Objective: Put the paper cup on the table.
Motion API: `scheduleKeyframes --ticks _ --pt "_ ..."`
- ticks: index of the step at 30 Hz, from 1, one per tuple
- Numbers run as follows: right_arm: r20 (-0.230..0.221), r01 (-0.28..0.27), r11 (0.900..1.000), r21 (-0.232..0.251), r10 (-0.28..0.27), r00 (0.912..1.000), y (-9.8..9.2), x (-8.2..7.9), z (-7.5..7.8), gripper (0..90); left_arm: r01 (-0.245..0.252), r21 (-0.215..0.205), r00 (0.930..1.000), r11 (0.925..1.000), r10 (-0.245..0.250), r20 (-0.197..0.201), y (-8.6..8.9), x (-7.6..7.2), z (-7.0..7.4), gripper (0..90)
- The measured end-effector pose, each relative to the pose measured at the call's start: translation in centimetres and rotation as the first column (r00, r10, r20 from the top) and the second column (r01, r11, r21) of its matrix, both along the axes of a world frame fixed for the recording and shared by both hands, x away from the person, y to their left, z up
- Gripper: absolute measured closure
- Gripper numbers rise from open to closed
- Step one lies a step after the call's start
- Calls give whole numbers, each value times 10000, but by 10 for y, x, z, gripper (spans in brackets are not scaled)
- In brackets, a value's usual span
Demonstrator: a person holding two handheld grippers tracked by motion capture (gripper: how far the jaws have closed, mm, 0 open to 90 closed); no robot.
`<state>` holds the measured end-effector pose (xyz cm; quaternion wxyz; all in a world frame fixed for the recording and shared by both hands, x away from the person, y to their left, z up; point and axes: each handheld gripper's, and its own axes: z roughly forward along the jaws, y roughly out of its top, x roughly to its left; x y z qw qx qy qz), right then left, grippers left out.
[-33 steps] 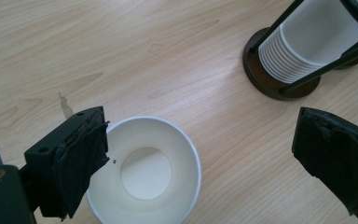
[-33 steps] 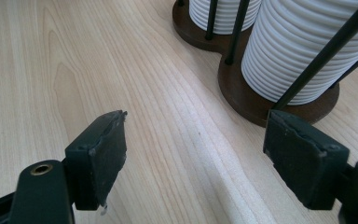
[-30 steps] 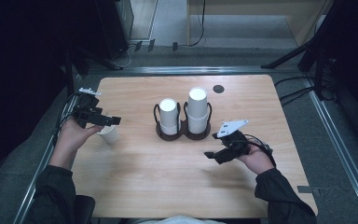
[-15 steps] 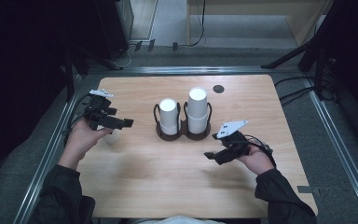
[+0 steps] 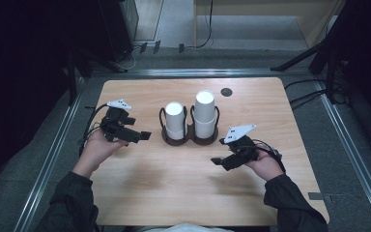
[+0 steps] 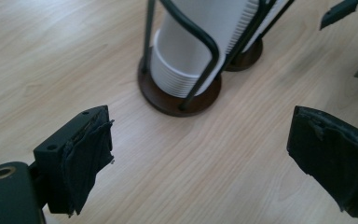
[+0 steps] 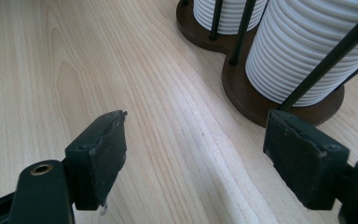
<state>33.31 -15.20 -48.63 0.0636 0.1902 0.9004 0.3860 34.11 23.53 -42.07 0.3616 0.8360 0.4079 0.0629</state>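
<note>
Two stacks of white cups (image 5: 176,120) stand in a dark rack (image 5: 189,138) mid tabletop (image 5: 174,193). The left claw (image 5: 145,136) and right claw (image 5: 216,161) hang beside it, both wide open, holding nothing.

A light wooden table (image 5: 174,193) carried a dark double-ringed cup holder (image 5: 189,137) near its middle, holding two stacks of white cups (image 5: 204,113); a small dark disc (image 5: 226,92) lay near the far edge.
</note>
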Motion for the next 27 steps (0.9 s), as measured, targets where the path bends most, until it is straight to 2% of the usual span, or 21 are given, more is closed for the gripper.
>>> scheduleKeyframes --ticks 11,15,18,20,24,27 --pt "-27 40 10000 26 -40 10000 0 0 0 213 890 4 9957 9960 -890 254 -29 -13 -7 67" --pt "17 37 10000 42 -37 10000 0 0 0 213 1333 22 9908 9911 -1334 211 -41 -17 -11 67" --pt "12 45 10000 33 -45 10000 -1 0 1 213 1603 158 9863 9869 -1608 369 -50 -21 -13 67" --pt "7 46 10000 39 -46 10000 -1 0 1 213 1748 4 9839 9846 -1747 369 -54 -24 -14 67" --pt "17 38 10000 11 -38 10000 -1 0 0 213 1912 -4 9804 9816 -1909 491 -62 -27 -18 67" --pt "4 25 10000 4 -25 10000 -1 0 0 213 2025 -148 9786 9792 -2018 415 -69 -28 -23 70"
